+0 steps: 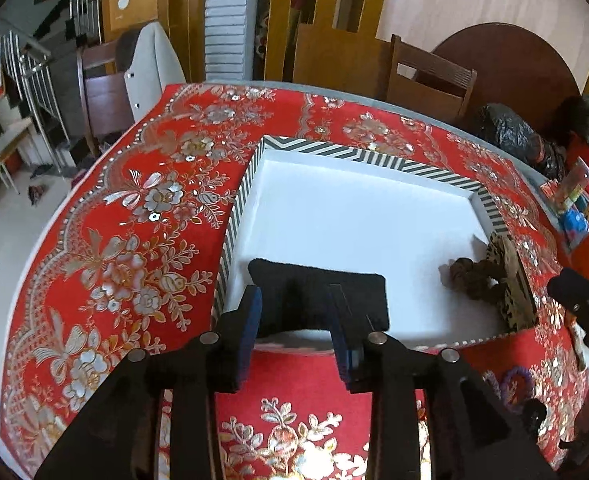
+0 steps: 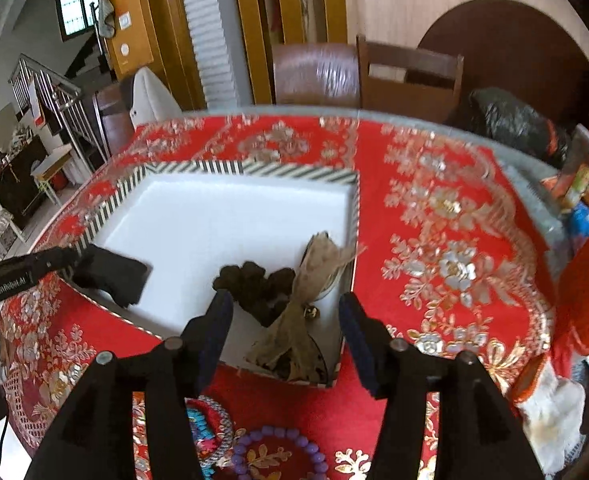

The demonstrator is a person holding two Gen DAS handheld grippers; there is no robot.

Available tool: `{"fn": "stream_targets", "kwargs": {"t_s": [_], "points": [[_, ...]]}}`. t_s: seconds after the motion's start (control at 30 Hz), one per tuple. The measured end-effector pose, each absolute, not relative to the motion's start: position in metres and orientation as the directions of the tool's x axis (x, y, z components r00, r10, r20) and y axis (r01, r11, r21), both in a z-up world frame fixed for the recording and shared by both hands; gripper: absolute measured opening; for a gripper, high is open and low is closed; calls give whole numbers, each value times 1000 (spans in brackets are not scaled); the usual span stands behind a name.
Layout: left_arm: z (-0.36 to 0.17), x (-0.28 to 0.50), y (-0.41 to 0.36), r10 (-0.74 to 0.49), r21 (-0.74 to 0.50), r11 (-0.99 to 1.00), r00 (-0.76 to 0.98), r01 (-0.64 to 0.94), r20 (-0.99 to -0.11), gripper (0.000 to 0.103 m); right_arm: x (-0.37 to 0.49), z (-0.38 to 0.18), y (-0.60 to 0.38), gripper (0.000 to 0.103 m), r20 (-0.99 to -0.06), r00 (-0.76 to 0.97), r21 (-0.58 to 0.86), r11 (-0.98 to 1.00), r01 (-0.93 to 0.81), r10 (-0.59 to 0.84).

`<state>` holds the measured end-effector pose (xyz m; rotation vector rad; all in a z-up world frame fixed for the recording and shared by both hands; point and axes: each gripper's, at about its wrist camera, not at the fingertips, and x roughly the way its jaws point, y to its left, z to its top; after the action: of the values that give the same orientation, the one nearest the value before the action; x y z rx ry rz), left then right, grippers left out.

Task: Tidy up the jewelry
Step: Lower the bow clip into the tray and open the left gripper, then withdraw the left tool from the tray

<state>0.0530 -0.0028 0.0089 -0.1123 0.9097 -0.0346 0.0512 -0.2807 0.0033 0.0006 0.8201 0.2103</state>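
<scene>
- Nearest us on the right view, a purple bead bracelet [image 2: 278, 454] and a turquoise-and-white bangle [image 2: 210, 428] lie on the red tablecloth [image 2: 454, 240], outside the box.
- Our right gripper [image 2: 284, 330] hangs with fingers wide apart, holding nothing, above the box's near edge.
- Our left gripper [image 1: 294, 330] has its fingers either side of a black pad [image 1: 318, 296]; whether they actually pinch it, we cannot tell.
- We judge it's best to settle the pad flat on the white floor of the striped box [image 1: 334, 150], clear of the dark scrunchie [image 2: 254, 280] and leopard-print fabric [image 2: 314, 304].
- Only the right view shows the bangle properly.
</scene>
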Motion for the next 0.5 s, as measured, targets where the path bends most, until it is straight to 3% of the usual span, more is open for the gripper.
{"fn": "stream_targets", "kwargs": {"t_s": [0.5], "points": [[24, 3, -36, -32, -20, 999, 673, 27, -739, 35, -8, 22, -270, 62, -679, 704, 118, 977, -179, 211]]}}
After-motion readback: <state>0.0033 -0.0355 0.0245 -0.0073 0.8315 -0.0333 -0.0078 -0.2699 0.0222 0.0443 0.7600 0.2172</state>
